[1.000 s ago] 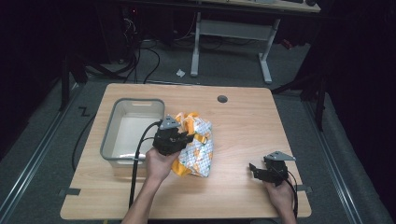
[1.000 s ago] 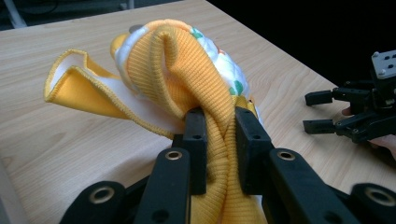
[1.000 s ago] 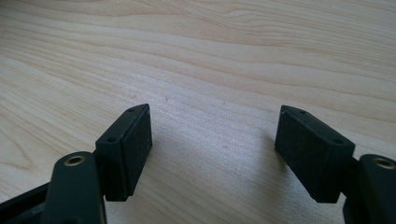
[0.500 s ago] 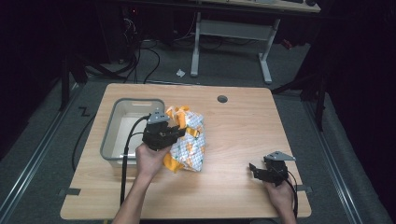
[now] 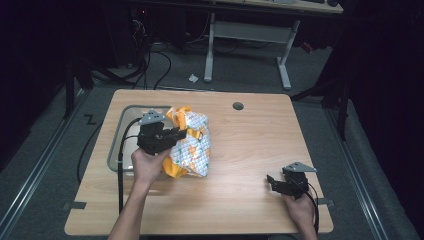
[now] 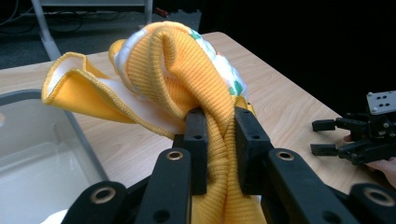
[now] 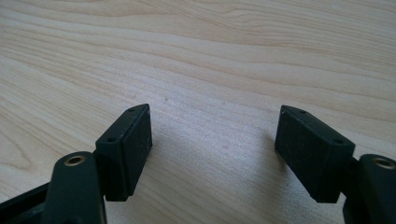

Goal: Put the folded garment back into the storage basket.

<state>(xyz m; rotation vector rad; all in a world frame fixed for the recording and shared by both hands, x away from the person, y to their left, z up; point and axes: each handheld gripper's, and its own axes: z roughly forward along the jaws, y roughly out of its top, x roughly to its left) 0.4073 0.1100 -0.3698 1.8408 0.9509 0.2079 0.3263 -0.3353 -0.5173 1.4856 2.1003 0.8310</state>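
Note:
A yellow and white patterned baby garment (image 5: 192, 145) hangs bunched from my left gripper (image 5: 176, 134), lifted off the wooden table beside the bin. In the left gripper view the jaws are shut on the garment's yellow ribbed band (image 6: 219, 116), which folds up and over above them. My right gripper (image 5: 274, 182) rests near the table's front right corner, held by a hand. Its jaws stand open (image 7: 212, 144) over bare wood with nothing between them. That gripper (image 6: 362, 137) is also visible far right in the left gripper view.
A clear plastic bin (image 5: 120, 145) sits at the table's left side, partly behind the left hand. A round cable hole (image 5: 238, 106) marks the table's far edge. Table legs and cables (image 5: 150, 60) lie on the floor beyond.
The left gripper has carried the garment leftward and up, toward the bin. The cloth now hangs more bunched. The right gripper has stayed put.

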